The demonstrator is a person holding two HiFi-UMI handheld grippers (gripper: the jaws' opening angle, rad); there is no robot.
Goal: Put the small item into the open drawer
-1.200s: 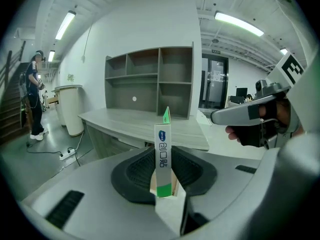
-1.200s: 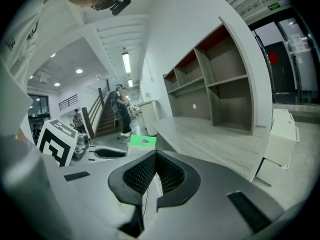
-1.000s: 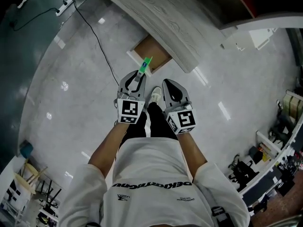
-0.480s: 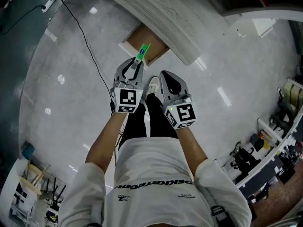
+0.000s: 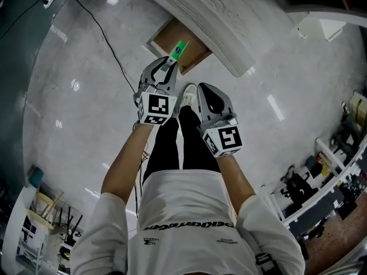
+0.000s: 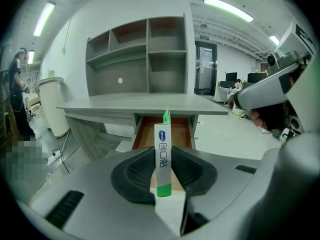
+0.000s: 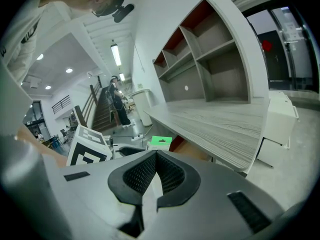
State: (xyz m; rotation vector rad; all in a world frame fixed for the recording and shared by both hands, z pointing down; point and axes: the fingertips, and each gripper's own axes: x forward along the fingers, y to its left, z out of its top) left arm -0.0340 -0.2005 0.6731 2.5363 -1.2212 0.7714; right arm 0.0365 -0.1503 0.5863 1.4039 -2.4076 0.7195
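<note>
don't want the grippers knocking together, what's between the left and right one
In the head view, the person's white shoe shows between the left gripper and the right gripper.

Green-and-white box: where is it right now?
The box is clamped upright in the left tool, at the head view's left, facing the open drawer under the desk.

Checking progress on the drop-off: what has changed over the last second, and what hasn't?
The left hand-held gripper has carried the green-and-white packet forward, so its tip seems to reach farther over the open drawer. Unchanged: its grip on the packet; the right hand-held gripper is shut and empty beside it.
</note>
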